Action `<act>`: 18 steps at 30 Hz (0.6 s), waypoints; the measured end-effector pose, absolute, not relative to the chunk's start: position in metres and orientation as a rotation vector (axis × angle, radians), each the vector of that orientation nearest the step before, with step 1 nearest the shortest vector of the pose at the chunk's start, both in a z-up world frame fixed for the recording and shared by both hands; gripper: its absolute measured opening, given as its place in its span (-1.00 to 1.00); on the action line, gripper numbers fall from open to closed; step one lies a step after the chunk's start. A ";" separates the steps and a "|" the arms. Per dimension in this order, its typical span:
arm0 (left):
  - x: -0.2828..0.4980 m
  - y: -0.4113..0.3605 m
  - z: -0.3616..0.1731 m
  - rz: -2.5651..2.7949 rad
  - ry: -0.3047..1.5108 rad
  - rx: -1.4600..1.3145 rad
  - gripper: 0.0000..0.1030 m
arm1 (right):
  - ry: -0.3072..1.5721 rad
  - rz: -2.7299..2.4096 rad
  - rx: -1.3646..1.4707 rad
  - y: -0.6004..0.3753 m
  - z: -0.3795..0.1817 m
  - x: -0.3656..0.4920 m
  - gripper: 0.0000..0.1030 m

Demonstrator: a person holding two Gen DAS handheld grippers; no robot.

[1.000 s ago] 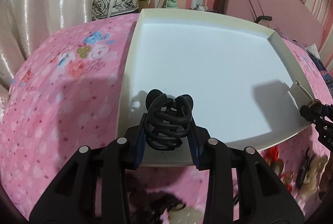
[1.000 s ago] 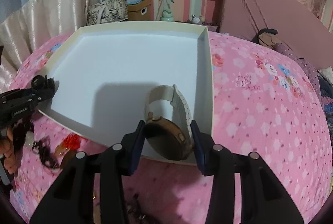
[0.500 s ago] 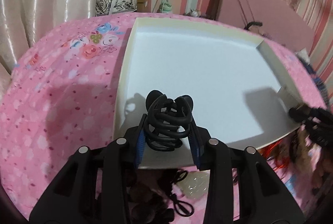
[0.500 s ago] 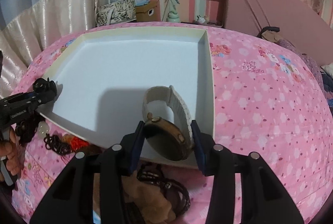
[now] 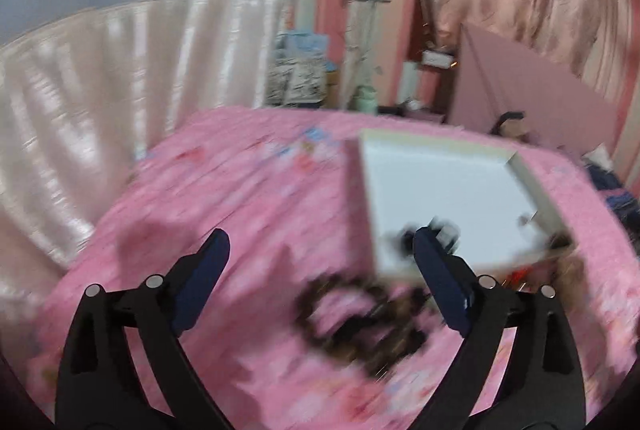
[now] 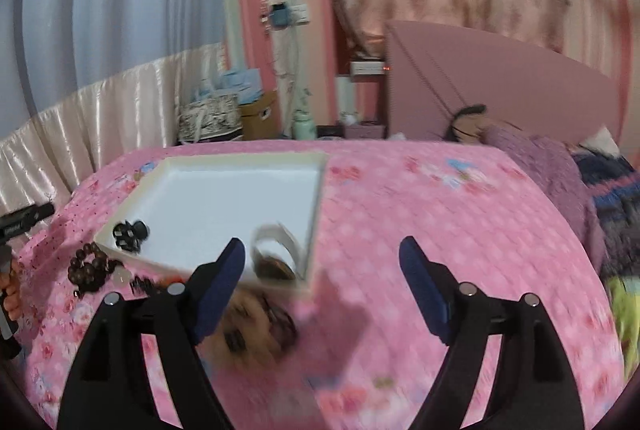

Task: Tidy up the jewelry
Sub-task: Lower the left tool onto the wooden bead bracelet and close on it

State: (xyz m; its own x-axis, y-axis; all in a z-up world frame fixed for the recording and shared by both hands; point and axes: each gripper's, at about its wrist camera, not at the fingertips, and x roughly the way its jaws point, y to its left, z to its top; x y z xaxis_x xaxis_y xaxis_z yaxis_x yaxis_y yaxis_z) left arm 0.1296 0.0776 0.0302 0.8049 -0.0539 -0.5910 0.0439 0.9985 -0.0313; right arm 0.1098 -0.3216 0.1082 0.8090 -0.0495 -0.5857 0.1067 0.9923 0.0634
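Note:
A white tray [image 6: 224,198] lies on the pink floral bedspread; it also shows in the left wrist view [image 5: 440,190]. A black hair claw [image 6: 130,232] lies in its near left corner, blurred in the left wrist view [image 5: 436,234]. A watch with a cream strap [image 6: 276,250] lies in its near right corner. My left gripper [image 5: 320,250] is open and empty, pulled back left of the tray. My right gripper [image 6: 322,256] is open and empty, pulled back at the tray's near right corner. The left gripper's tip shows in the right wrist view [image 6: 28,216].
A dark bead bracelet [image 6: 86,268] and several other jewelry pieces [image 6: 260,326] lie on the bedspread in front of the tray; the bracelet shows blurred in the left wrist view [image 5: 344,314]. A shiny cream bed skirt [image 5: 100,110], bags and boxes stand behind.
Both grippers opened and let go: the hair claw and the watch now lie in the tray. Both grippers drew back and up from the tray; the left one swung left.

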 end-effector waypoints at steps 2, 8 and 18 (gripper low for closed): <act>0.113 0.086 0.020 -0.049 0.654 -0.008 0.79 | 0.632 -0.103 0.118 -0.327 0.097 0.089 0.55; 0.084 0.067 -0.019 -0.096 0.718 0.078 0.79 | 0.711 -0.081 0.115 -0.308 0.061 0.065 0.55; 0.118 0.043 -0.016 -0.181 0.743 0.073 0.24 | 0.730 -0.019 0.079 -0.278 0.050 0.075 0.53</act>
